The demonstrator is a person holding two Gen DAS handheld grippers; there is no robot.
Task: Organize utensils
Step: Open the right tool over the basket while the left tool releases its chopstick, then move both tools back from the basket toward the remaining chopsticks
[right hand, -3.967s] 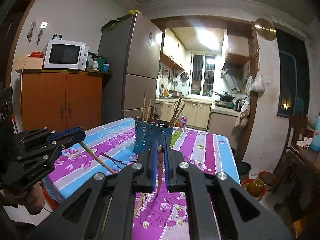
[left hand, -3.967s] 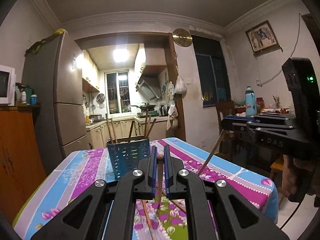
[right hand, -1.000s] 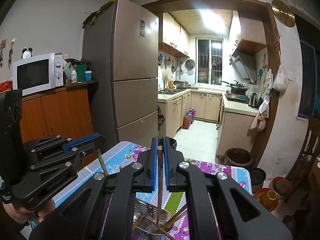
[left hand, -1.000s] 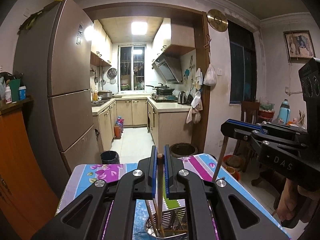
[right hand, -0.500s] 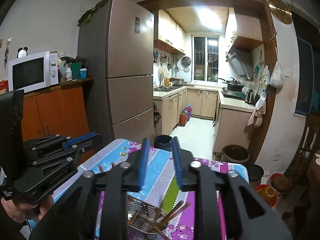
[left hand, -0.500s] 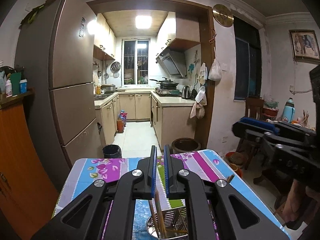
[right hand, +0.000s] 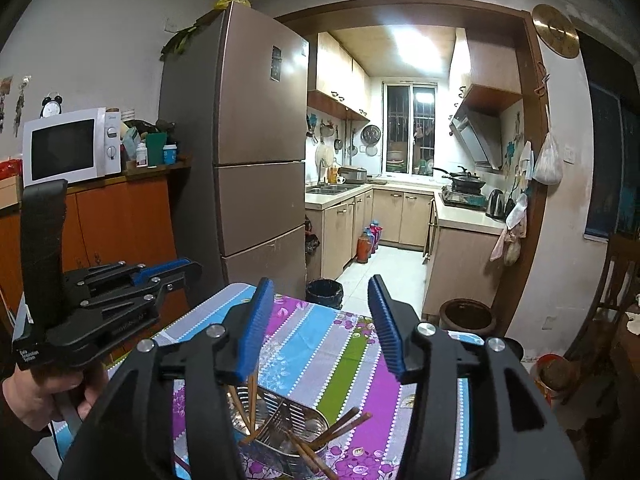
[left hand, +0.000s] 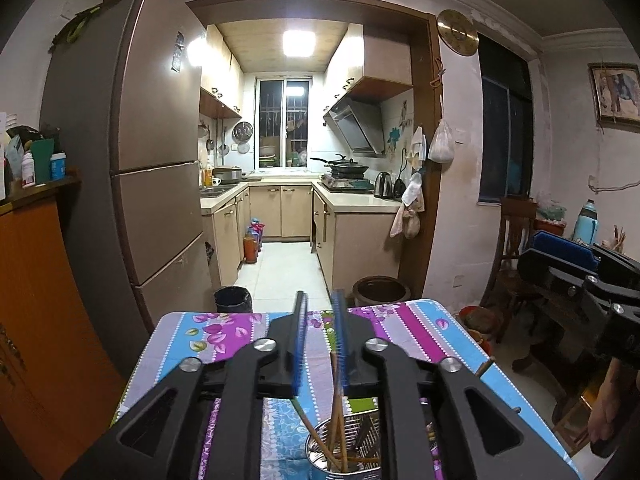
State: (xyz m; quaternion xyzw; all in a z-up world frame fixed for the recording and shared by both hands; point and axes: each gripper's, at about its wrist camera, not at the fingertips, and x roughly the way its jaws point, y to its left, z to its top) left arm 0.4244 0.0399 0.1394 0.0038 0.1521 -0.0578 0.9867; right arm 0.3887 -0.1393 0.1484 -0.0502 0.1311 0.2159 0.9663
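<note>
Floral tablecloth bears metal holder; chopsticks stand tips-down, leaning

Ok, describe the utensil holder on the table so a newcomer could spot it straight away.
Start at the table with the striped floral tablecloth in front of the tall brown fridge. At its near end, right below both grippers, stands the metal utensil holder, a shiny perforated steel cup split by a divider. It is the only container on the cloth, with wooden chopsticks leaning out of it.
</note>
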